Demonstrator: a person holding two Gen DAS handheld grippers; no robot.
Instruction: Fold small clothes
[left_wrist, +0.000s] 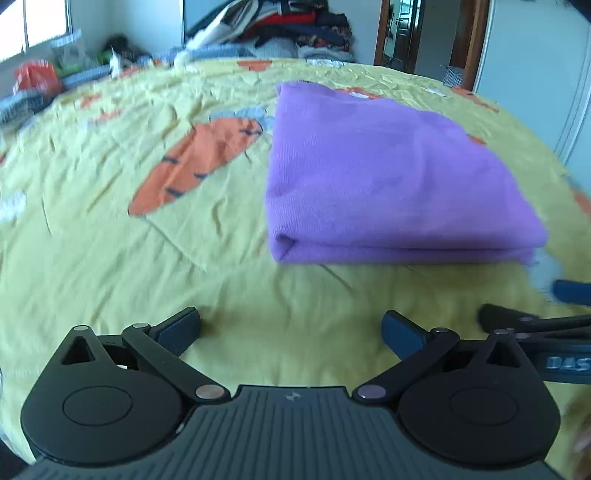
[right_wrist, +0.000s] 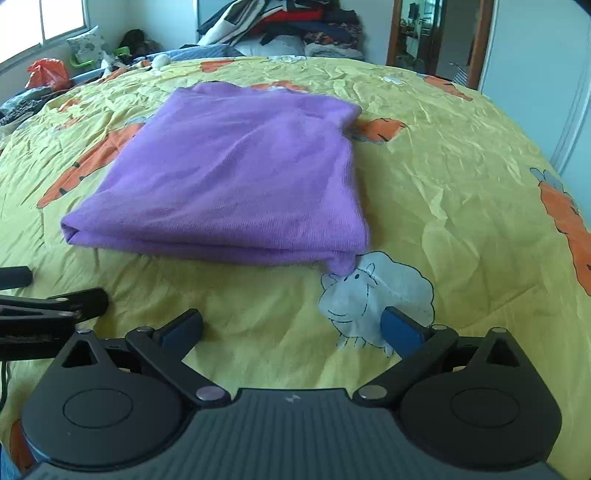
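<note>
both jaws spread wide and empty, left gripper (left_wrist: 290, 328) and right gripper (right_wrist: 291, 328) hovering just short of the folded purple cloth (right_wrist: 236, 177) on the yellow bedspread (right_wrist: 443, 184).

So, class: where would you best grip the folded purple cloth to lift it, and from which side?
Probably the stacked near edge of the purple cloth, from the front: the layers face both open grippers, left gripper and right gripper.
</note>
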